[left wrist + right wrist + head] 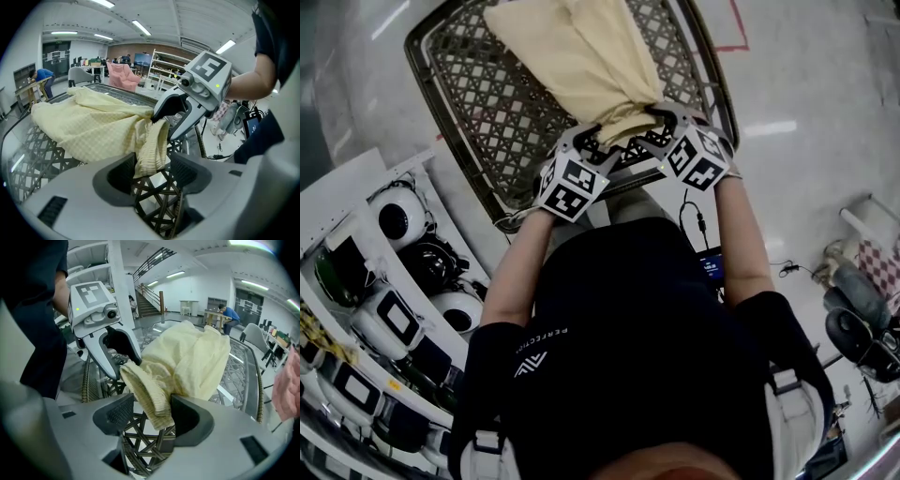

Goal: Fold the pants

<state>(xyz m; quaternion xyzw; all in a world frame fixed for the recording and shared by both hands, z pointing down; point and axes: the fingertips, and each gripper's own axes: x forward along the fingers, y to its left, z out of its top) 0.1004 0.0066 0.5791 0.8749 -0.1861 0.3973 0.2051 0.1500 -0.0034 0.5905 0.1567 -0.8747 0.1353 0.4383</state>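
Pale yellow pants point(581, 56) lie on a dark lattice table point(487, 103), their near end bunched at the table's front edge. My left gripper point(579, 155) and right gripper point(661, 120) sit side by side at that end. In the left gripper view, the left gripper point(152, 174) stands open, and a ribbed band point(150, 150) of the pants hangs loosely between its pads. The right gripper point(152, 416) is open too, with the ribbed band point(150, 394) draped between its pads and resting against the right one. Each gripper view shows the other gripper close beside the cloth.
The table's rounded metal rim point(511, 223) runs just below the grippers. A white shelf point(394, 309) with several white devices stands at the left. A red tape line point(736, 37) marks the floor at the far right, and dark gear point(858, 328) sits on the floor at the right.
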